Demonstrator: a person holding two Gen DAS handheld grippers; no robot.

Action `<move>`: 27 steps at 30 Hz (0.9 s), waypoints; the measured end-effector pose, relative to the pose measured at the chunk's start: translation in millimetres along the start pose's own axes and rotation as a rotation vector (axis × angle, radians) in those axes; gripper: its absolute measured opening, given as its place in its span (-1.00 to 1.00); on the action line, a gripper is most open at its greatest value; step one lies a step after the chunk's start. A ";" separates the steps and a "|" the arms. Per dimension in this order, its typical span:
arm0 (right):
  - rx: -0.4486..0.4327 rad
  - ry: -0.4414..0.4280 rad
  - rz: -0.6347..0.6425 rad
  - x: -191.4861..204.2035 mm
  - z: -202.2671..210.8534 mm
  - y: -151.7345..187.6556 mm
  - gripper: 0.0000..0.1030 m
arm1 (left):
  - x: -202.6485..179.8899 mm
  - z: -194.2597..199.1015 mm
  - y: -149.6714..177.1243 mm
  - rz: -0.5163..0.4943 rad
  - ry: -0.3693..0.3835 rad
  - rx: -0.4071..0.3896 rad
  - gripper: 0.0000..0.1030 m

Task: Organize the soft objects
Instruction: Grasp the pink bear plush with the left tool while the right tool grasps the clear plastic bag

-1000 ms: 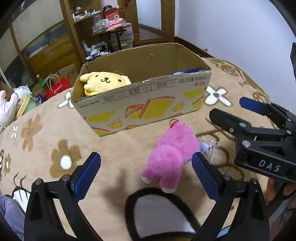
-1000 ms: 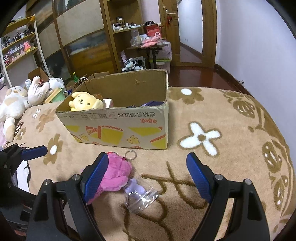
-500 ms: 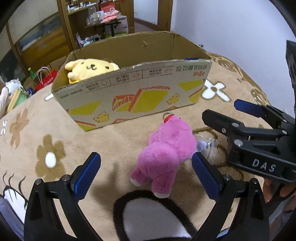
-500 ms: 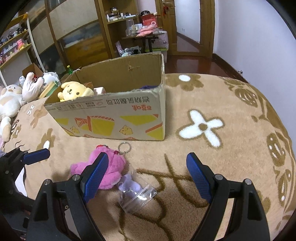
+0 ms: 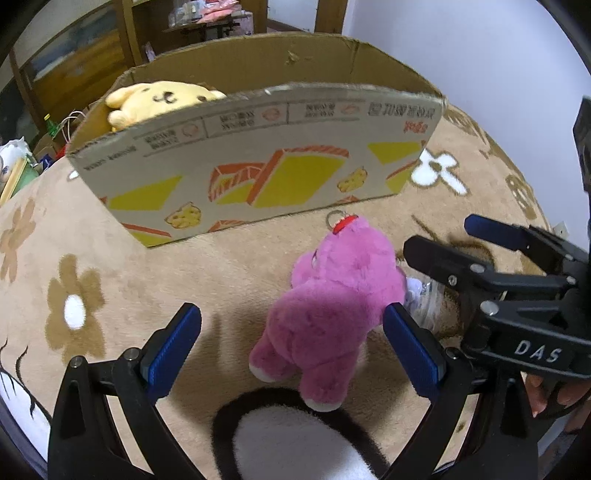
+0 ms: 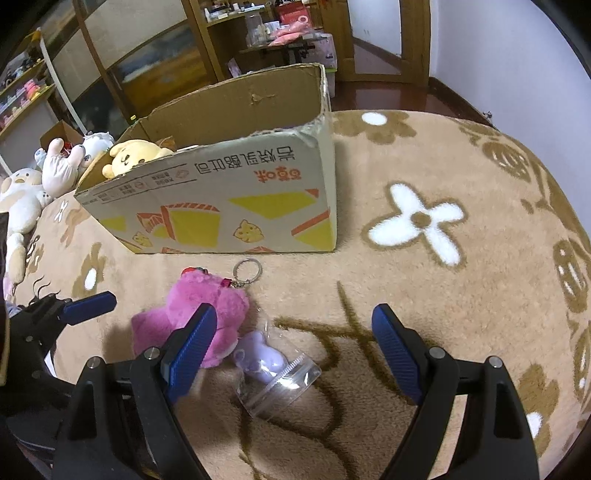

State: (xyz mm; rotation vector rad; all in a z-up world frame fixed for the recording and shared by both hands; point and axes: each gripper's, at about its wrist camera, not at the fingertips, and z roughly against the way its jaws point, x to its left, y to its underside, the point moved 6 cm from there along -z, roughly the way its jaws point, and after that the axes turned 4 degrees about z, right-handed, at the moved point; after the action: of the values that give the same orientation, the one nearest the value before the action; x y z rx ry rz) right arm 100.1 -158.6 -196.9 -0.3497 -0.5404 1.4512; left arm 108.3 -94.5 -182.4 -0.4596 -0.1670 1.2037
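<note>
Covering the surface, a tan flowered blanket (image 6: 461,166); shelves (image 6: 229,22) behind.

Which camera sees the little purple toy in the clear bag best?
The right wrist view: the purple toy in its clear bag lies in plain sight beside the pink bear. In the left wrist view, only a sliver of the bag peeks from behind the bear.

Indoor light, moderate, from overhead. Soft shadows under pink plush (image 5: 332,306). Glare on clear bag (image 6: 280,384). Strong fisheye bending, dark vignette corners. Slight blur on box (image 5: 258,147).
</note>
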 end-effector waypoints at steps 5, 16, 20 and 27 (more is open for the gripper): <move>0.032 -0.016 -0.008 -1.0 -7.4 3.0 0.75 | -3.9 -11.8 4.3 -0.012 0.013 0.037 0.90; 0.105 -0.051 -0.002 4.1 -27.7 12.7 0.74 | -7.8 -30.5 17.9 -0.023 0.038 0.123 0.20; 0.110 -0.096 -0.035 3.5 -31.5 13.6 0.66 | -3.0 -27.0 18.5 0.010 0.048 0.126 0.11; 0.107 -0.084 0.000 7.8 -31.8 14.5 0.63 | 15.9 -18.3 24.1 0.064 -0.010 0.122 0.03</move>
State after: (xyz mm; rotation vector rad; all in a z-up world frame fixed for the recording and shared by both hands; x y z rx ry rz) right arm 105.5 -146.4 -230.1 -0.2047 -0.5279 1.4935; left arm 100.0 -77.6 -210.9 -0.3547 -0.0877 1.2713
